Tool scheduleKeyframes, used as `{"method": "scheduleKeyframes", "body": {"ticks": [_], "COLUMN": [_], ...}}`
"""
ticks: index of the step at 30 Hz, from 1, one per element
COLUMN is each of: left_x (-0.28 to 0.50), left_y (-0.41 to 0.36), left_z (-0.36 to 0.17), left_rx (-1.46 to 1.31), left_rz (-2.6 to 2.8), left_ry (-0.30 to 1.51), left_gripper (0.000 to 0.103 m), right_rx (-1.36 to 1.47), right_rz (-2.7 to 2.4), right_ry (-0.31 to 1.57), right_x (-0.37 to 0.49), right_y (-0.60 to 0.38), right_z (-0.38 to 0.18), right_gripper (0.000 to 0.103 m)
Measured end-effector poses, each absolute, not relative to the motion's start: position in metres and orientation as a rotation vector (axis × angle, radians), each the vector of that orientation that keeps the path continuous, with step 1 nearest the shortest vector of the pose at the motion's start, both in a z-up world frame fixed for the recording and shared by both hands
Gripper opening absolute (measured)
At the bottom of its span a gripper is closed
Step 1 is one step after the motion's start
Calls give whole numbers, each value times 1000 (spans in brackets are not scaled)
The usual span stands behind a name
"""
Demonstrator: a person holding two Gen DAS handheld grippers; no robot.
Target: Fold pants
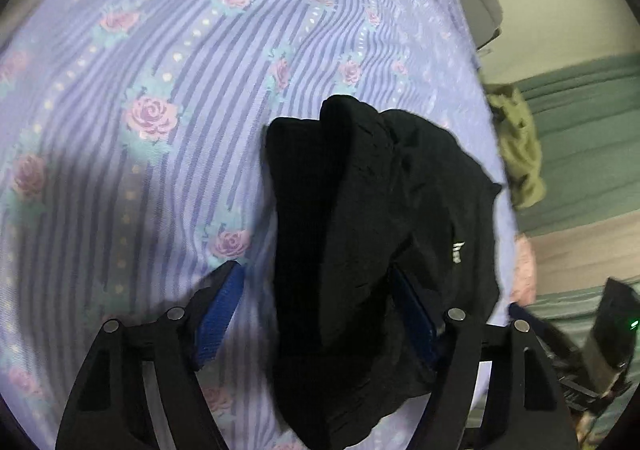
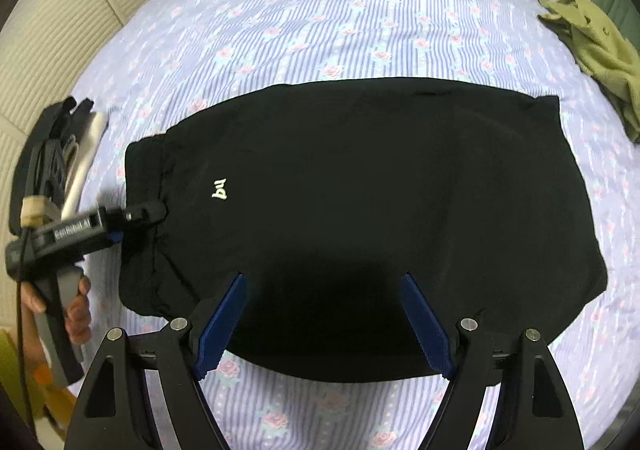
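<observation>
Right gripper [image 2: 322, 324] jaws wide, holding nothing, above the pants' [image 2: 360, 210] 6 o'clock edge. Left gripper [image 1: 316, 314] jaws wide astride the waistband end, no pad contact visible. Pants lie folded flat on the bedsheet [image 2: 320, 10]; bare sheet at 12 o'clock, green cloth [image 2: 600, 50] at 2 o'clock.

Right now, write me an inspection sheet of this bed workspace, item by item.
Surface: bed sheet, lilac stripes with pink roses, lightly wrinkled.
Job's things: black pants lying folded flat, white logo up, waistband toward the left gripper.
Clutter: olive-green garment crumpled at the far right edge of the bed.
Grippers: left gripper open, waistband fabric between its blue pads; right gripper open over the near edge of the pants, nothing gripped.
Cables: black cable running by the hand that holds the left gripper.
Surroundings: cream padded wall left of the bed.
</observation>
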State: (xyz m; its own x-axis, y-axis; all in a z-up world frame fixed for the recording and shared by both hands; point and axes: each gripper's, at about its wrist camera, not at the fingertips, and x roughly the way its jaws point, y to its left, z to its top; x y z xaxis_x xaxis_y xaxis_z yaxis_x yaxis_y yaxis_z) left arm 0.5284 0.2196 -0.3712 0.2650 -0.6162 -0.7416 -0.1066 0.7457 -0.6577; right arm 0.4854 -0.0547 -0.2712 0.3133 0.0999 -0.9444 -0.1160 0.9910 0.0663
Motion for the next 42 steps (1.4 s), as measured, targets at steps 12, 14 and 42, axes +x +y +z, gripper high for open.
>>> {"method": "scheduleKeyframes", "body": {"ticks": [12, 14, 42], "left_x": [531, 531, 542], "left_y": [218, 221, 79], "left_z": [-386, -372, -228], "left_rx": [-941, -1005, -601], "left_rz": [-733, -828, -293], "left_ry": [1340, 1298, 1226], "left_gripper": [72, 71, 25], "right_rx": [-29, -32, 146], "right_rz": [214, 199, 23], "right_ry": [1246, 1236, 1114], "right_x": [490, 493, 466], "right_y": [-12, -14, -149], "right_z": [-270, -269, -220], "right_gripper": [79, 79, 79]}}
